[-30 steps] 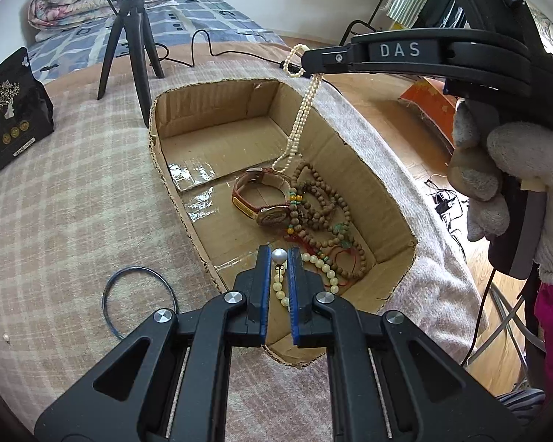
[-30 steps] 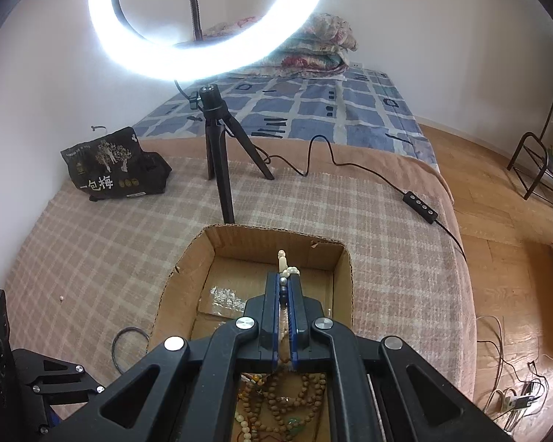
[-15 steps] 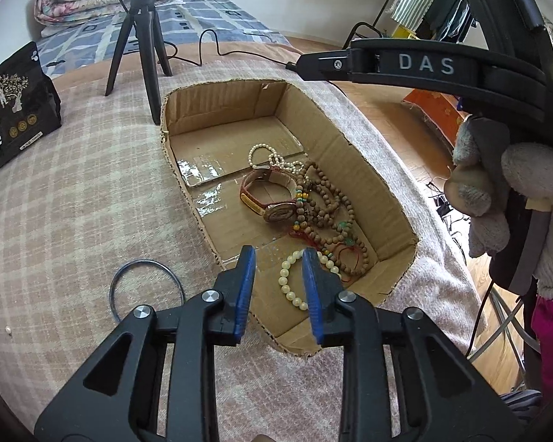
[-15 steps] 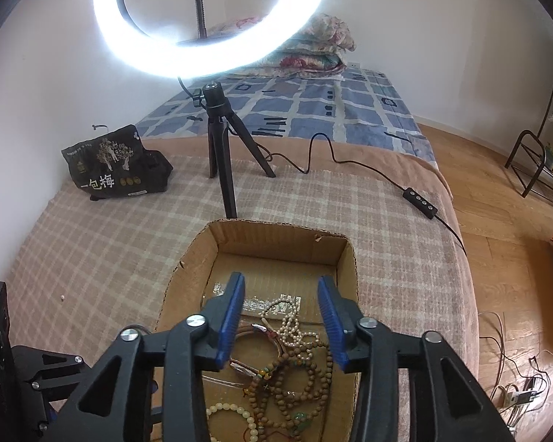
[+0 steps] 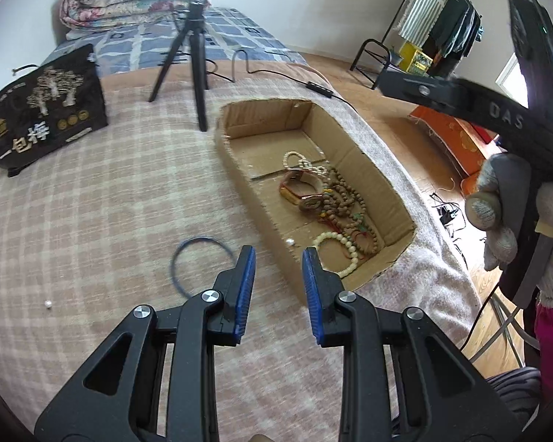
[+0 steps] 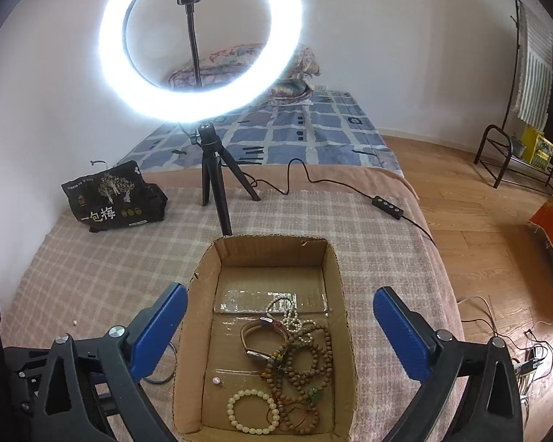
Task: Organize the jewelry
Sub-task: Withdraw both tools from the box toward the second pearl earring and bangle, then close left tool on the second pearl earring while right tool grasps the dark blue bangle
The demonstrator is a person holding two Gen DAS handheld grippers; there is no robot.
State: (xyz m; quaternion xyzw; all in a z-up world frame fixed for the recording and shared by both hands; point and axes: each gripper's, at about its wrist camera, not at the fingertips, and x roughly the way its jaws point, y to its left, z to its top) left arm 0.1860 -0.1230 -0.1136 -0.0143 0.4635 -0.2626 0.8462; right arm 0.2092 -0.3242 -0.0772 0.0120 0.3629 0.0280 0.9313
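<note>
A second ago both claws pinched the ends of a pearl strand over the cardboard box (image 6: 335, 276); now the pearl necklace (image 6: 289, 313) lies loose on the box floor among the wooden bead strings (image 6: 306, 361), the watch (image 6: 258, 335) and the pale bead bracelet (image 6: 252, 410), so that piece looks put away. On the left, the blue ring (image 5: 199, 258) is not yet boxed; it lies on the checked blanket (image 5: 92, 221) just beside the box wall, with a stray pearl (image 5: 48, 304) farther left. The left claw (image 5: 278, 265) has parted a little and holds nothing; it has drawn back from the box and now points down at the blanket between the ring and the box's near corner, probably lined up for the ring. To the right, the right claw (image 6: 280, 318) is opening wide, nothing between its blue pads (image 6: 158, 328), pulled up and back above the box. A gloved hand (image 5: 505, 213) grips its handle.
</note>
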